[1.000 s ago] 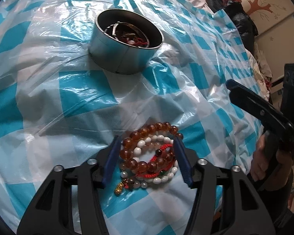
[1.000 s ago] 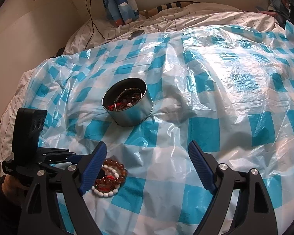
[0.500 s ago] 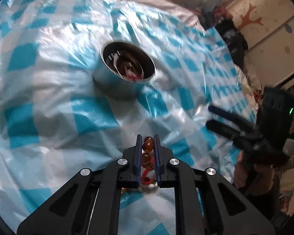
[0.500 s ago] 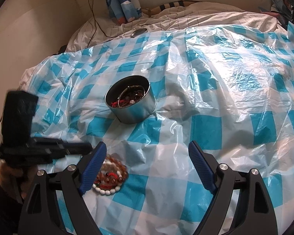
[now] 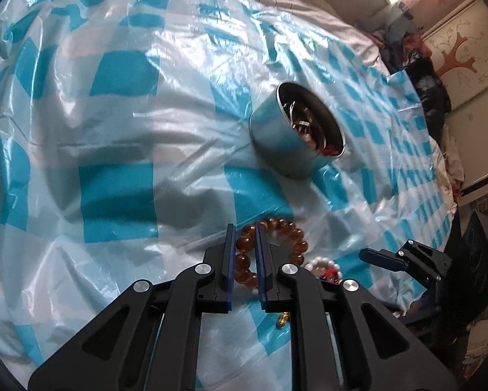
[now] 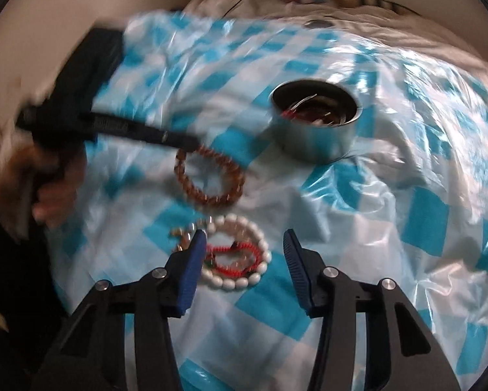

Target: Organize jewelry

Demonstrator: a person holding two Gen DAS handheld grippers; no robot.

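Left wrist view: the left claw is clenched on the amber bead bracelet, with two or three beads pinched between its blue pads and the rest of the loop bulging out to the right. The bracelet sits over the blue-and-white checked plastic sheet that covers the bed. Just right of the claw lies the white bead bracelet with a red cord bracelet beside it, and a small gold charm shows lower down between the claw's arms. Farther up the sheet stands the round metal tin, open-topped, with bangles and red cord inside. At the right edge the right claw comes in edge-on.

Right wrist view, blurred by motion: the right claw has just been closing, yet its jaws stand apart and grasp nothing; the white bead bracelet and red cord bracelet lie on the sheet partly between its fingers. The left finger overlaps the white loop's edge. Beyond, the left claw, carried by a hand, pinches the amber bracelet at its upper left. The tin stands to the upper right, well apart from the bracelets.
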